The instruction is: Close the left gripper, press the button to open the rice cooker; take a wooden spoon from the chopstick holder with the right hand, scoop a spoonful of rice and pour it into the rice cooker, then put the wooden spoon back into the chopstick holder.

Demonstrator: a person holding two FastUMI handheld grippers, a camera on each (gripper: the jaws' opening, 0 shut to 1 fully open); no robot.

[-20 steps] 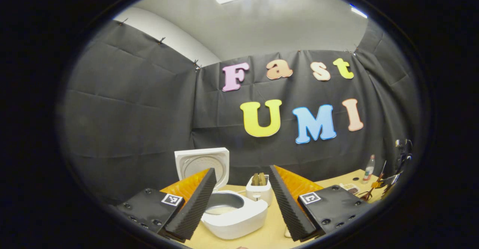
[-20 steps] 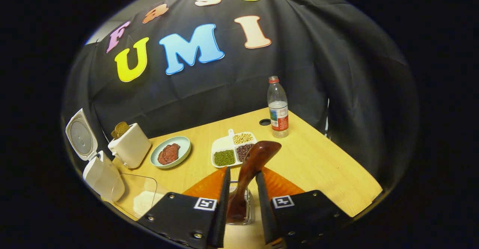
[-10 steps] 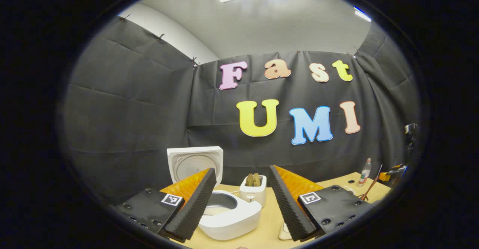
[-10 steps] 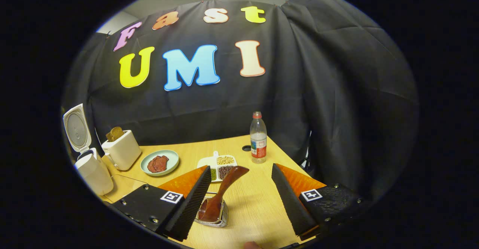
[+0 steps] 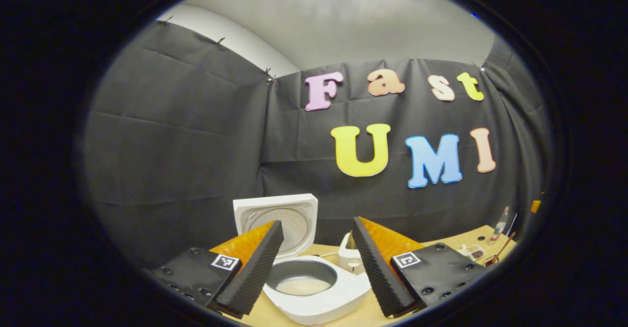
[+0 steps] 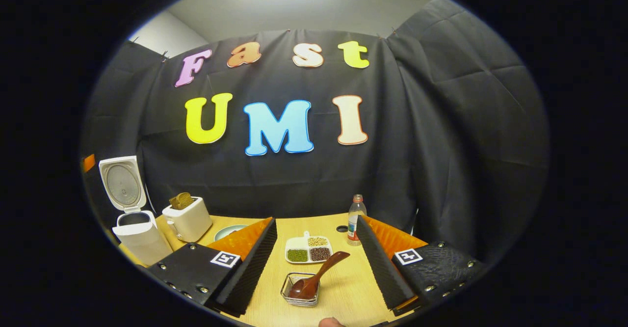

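Near the front edge of the desk (image 6: pixel 343 287), just ahead of your right gripper (image 6: pixel 314 268), the wooden spoon (image 6: pixel 319 275) stands back in the chopstick holder (image 6: pixel 300 290), a small wire basket. Its broad end sits down inside the basket, and its long axis leans up and away from you, the handle pointing toward the divided dish (image 6: pixel 308 249) of beans further back. Your right fingers (image 6: pixel 248 268) are spread wide, one to each side of the holder, holding nothing and clear of the spoon. Your left gripper (image 5: pixel 314 268) is likewise wide open and empty, hanging above the rice cooker (image 5: pixel 319 287) at the desk's left end, whose lid stands upright with pale rice showing in the pot. By the look of it, the last step is done: rice poured, spoon returned. What remains for you seems only to draw both grippers away without nudging the leaning handle.
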